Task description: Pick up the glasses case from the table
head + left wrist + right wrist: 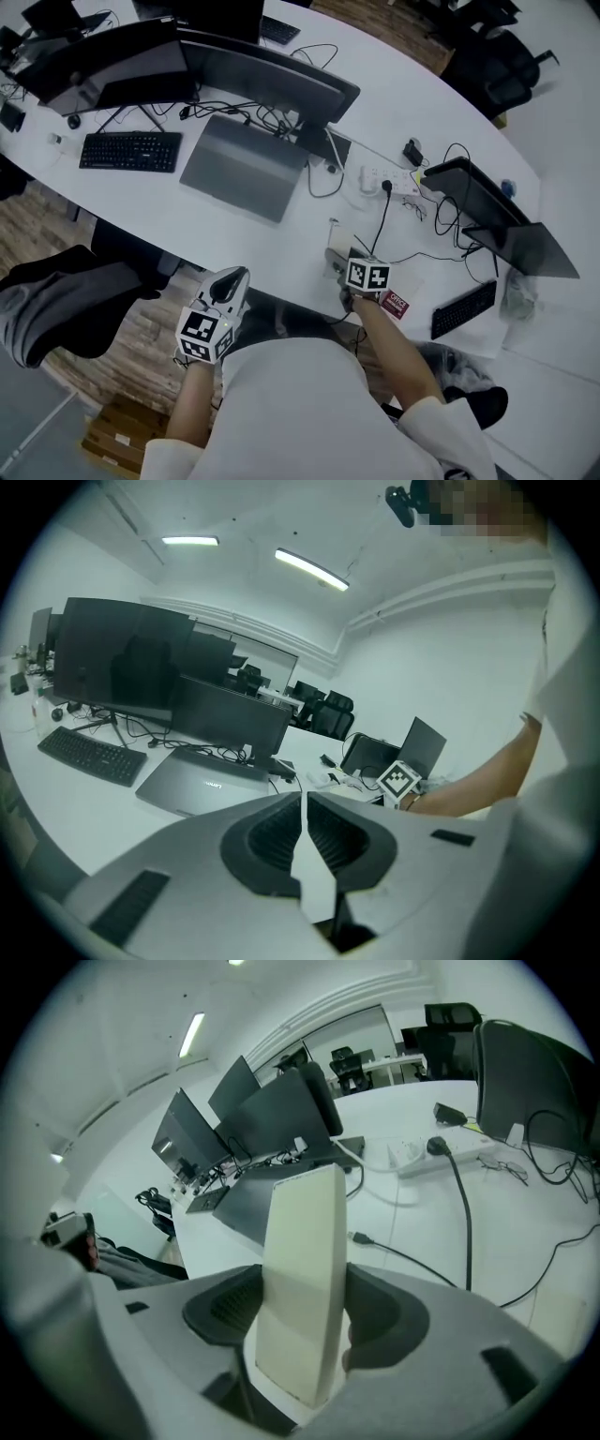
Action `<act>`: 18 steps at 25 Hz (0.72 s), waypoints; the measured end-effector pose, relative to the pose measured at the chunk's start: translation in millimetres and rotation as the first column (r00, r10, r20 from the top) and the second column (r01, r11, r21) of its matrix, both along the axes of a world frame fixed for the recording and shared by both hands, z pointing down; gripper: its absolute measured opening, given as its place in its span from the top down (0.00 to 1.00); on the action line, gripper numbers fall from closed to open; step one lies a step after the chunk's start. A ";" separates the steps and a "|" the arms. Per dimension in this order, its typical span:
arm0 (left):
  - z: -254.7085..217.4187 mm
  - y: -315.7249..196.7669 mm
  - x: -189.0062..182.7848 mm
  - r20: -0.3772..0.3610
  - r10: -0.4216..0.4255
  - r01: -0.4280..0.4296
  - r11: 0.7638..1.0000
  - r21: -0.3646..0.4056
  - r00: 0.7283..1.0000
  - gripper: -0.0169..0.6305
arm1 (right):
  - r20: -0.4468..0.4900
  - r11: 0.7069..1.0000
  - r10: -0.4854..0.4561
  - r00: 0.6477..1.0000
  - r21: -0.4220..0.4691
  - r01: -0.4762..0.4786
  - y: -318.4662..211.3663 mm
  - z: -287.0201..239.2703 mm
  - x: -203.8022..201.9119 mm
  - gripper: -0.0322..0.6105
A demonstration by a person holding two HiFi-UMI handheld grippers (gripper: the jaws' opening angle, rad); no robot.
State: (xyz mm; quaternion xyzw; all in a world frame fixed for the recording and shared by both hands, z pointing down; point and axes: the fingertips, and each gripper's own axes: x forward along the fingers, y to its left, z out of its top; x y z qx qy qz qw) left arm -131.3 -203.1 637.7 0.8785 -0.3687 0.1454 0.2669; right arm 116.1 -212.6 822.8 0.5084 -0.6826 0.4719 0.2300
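The glasses case is pinched in your right gripper. It stands on end between the two pads, with the jaws fairly wide apart because they are closed on its width. It looks clear of the table, above the table's near edge. Much of the case's length pokes out past the pads toward the far side, so the hold is on its near part only, and the shell looks smooth. If you tip or swing your wrist sharply, I judge the long free end could lever round or slide out. A drop here could send it past the near edge to the floor rather than back onto the table. The cable lies just far and right of the case and could snag it on a low sweep. Your left gripper sits near and left, jaws closed together on nothing, so it gives no support if the case slips.
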 end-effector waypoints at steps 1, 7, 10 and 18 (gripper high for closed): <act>-2.9 -0.9 1.2 0.000 0.015 -0.015 1.000 0.008 1.000 0.95 | 0.007 1.000 0.013 1.000 0.022 -0.013 -1.7 -10.7 1.5 0.53; -19.3 -1.3 6.5 -0.005 0.088 -0.088 0.995 0.043 0.996 0.95 | 0.037 0.985 0.081 0.996 0.150 -0.086 -5.1 -75.1 14.0 0.53; -22.8 1.0 7.5 -0.006 0.124 -0.124 0.991 0.051 0.992 0.95 | 0.053 0.971 0.110 0.993 0.206 -0.118 -1.0 -105.3 19.5 0.53; -43.0 1.0 18.0 0.003 0.198 -0.197 0.976 0.095 0.980 0.95 | 0.097 0.911 0.154 0.983 0.372 -0.179 15.7 -191.9 38.4 0.53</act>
